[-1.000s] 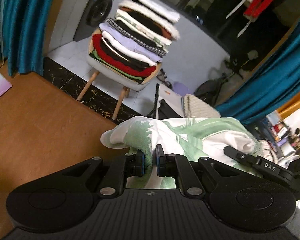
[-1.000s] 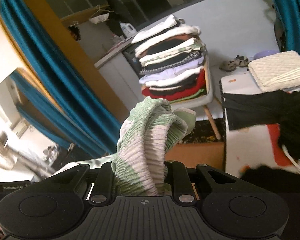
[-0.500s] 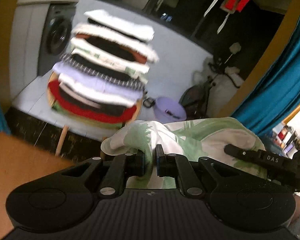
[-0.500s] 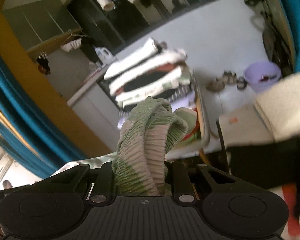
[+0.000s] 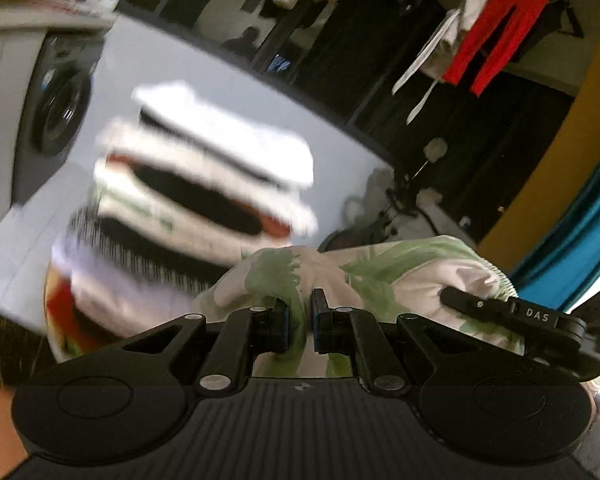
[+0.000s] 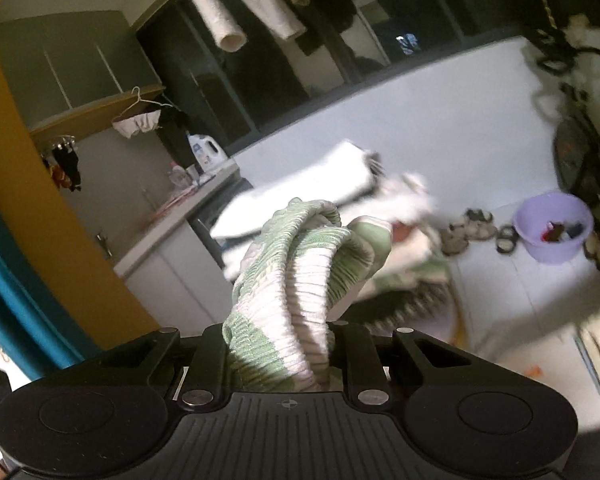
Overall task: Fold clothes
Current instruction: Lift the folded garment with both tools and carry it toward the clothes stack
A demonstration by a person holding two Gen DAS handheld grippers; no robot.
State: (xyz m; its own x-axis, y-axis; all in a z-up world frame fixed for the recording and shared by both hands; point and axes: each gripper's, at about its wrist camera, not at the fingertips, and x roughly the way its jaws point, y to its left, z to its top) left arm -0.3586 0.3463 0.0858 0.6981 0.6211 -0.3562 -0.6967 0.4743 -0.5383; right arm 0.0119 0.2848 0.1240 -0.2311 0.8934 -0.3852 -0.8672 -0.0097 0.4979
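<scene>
My left gripper [image 5: 300, 322] is shut on a fold of a green and white patterned garment [image 5: 400, 268], which bulges in front of the fingers. My right gripper [image 6: 296, 344] is shut on the same garment's ribbed green and white end [image 6: 300, 272], bunched up between the fingers. The right gripper's black body [image 5: 540, 320] shows at the right of the left wrist view, close beside the cloth. Both grippers hold the garment up in the air. A tall stack of folded clothes [image 5: 204, 204] stands ahead, blurred; it also shows in the right wrist view [image 6: 332, 184].
A washing machine [image 5: 56, 108] stands at the left. Clothes hang on a rail above [image 5: 496, 28]. A purple basin [image 6: 552, 226] and shoes [image 6: 468, 232] lie on the tiled floor. A counter with a detergent bottle [image 6: 206, 152] is at the left. Teal curtain [image 5: 580, 236] hangs right.
Both grippers have lifted and tilted upward with the garment still held. The wooden table and chair legs have dropped out of view; the stack of clothes looks closer and blurred.
</scene>
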